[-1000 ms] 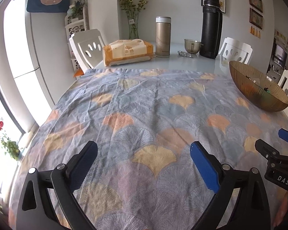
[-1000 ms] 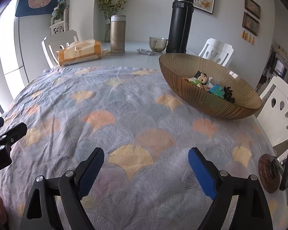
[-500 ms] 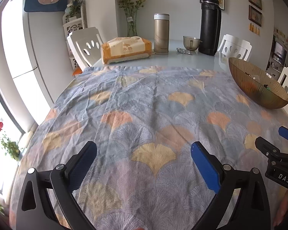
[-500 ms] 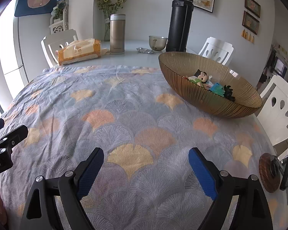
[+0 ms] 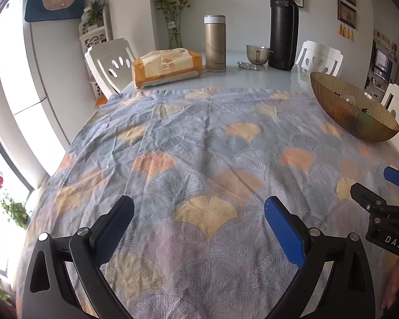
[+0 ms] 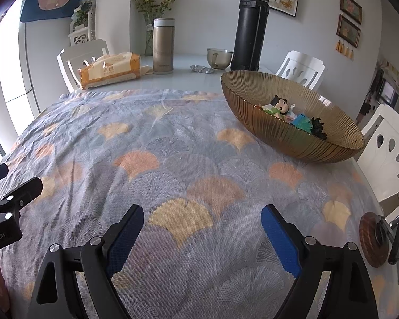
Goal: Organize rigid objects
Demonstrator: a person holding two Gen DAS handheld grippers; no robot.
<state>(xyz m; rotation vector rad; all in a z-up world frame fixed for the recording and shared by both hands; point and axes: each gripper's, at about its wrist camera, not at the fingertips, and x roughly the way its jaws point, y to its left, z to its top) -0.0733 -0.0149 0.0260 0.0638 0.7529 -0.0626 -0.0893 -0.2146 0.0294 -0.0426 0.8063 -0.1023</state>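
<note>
An amber ribbed glass bowl (image 6: 300,133) stands at the right of the table on the patterned cloth; it also shows in the left wrist view (image 5: 359,117). Inside it lie a small doll figure (image 6: 278,107), a teal toy (image 6: 303,122) and a black toy (image 6: 318,127). My left gripper (image 5: 199,218) is open and empty over the cloth near the front edge. My right gripper (image 6: 202,226) is open and empty, to the right of the left one, well short of the bowl.
At the back stand a tissue pack (image 5: 167,66), a gold flask (image 5: 215,43), a tall black flask (image 5: 283,26), a metal cup (image 5: 257,53) and a flower vase (image 5: 174,26). White chairs (image 5: 111,63) surround the table. A phone on a round stand (image 6: 375,239) is at the right edge.
Both grippers have drawn back slightly toward the near edge; the scene looks a little farther away. Both stay open and empty.
</note>
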